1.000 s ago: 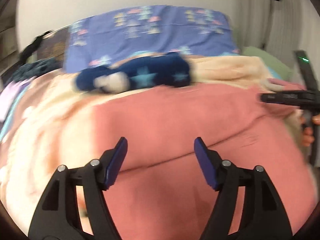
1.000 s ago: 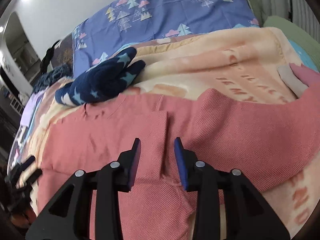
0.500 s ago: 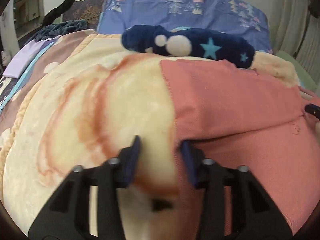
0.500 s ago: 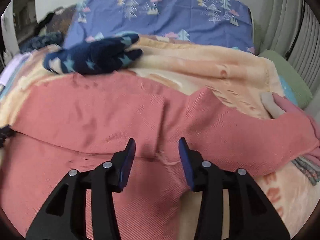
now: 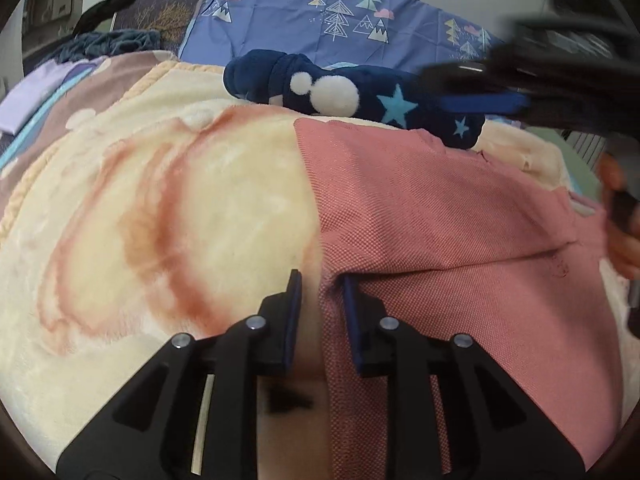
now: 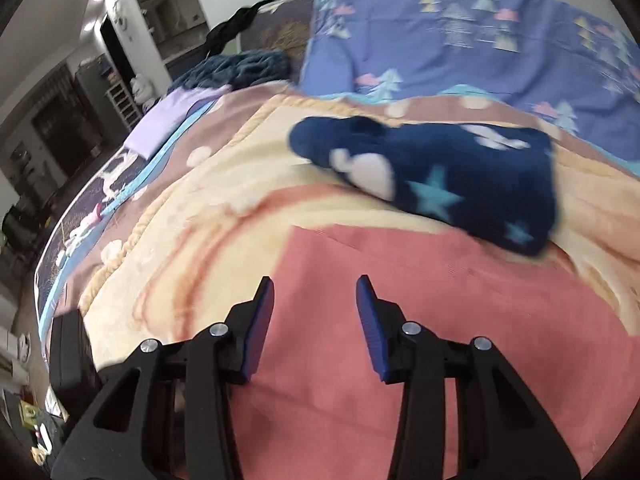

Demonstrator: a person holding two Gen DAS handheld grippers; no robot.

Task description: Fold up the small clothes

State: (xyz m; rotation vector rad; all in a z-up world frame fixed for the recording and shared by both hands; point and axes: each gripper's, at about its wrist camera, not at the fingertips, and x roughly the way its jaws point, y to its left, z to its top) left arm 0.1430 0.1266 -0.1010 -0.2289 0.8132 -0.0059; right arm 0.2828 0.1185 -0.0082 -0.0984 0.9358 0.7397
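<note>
A pink knit garment (image 5: 440, 216) lies spread on a cream and orange fleece blanket (image 5: 160, 208) that covers a bed, with its left edge running down the middle of the left wrist view. The left gripper (image 5: 320, 300) sits at that edge – its jaws have just been closing and now stand narrow, with a raised ridge of the pink cloth between them; the blue pad on one side touches the fabric, but whether both pads press on it cannot be told. The right gripper (image 6: 316, 308) hovers above the upper left part of the garment, its jaws spread and holding nothing; the right wrist view is blurred. Beyond the garment, touching its far edge, rests a navy plush piece with stars (image 6: 440, 176), and behind it a blue pillow printed with trees (image 5: 340, 20). Judging from this, the step in hand is taking hold of the garment's left side to begin a fold. The next move likely calls for the left jaws to finish pinching the edge and the right gripper to settle on the far corner – so both can lift the side together and carry it across without dragging the blanket.
</note>
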